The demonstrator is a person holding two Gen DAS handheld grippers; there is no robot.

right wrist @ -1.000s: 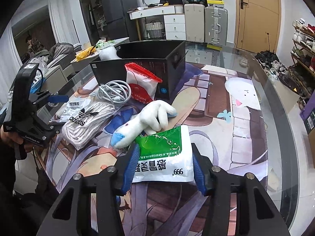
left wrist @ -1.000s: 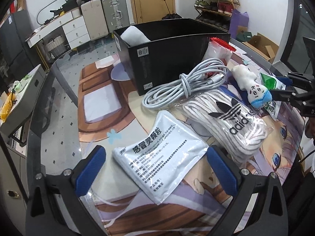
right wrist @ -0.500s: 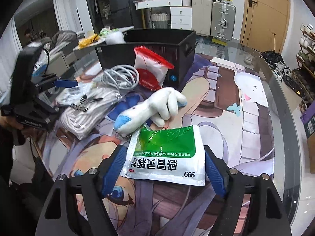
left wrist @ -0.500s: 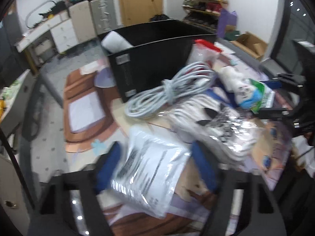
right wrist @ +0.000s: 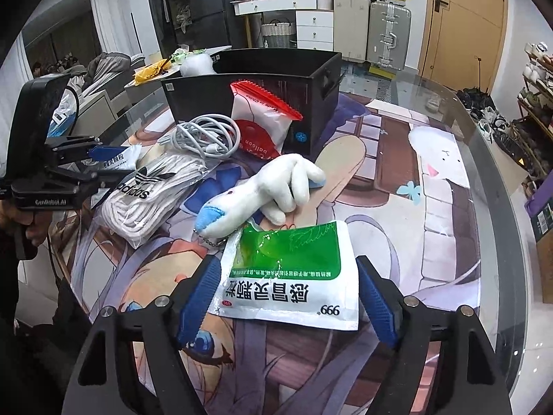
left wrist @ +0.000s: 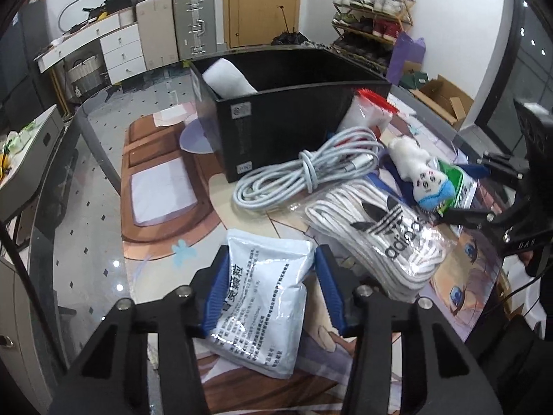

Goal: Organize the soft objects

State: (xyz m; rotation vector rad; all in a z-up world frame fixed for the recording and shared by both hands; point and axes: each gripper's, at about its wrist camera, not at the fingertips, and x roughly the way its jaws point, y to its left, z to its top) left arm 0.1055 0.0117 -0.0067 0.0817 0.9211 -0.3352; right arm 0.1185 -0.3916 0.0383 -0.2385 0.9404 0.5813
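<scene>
The left hand-held gripper [left wrist: 271,292] grips the white sachet [left wrist: 262,307]; the right hand-held gripper [right wrist: 287,297] straddles the green sachet [right wrist: 290,276], unclenched. Lift slowly, clearing the box [left wrist: 293,117] wall.

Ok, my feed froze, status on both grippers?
Left gripper shut on white sachet. Right gripper open around green sachet. Plush toy overlaps its far edge.

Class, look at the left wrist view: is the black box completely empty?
No. A white rolled item sits inside the black box at its left corner.
</scene>
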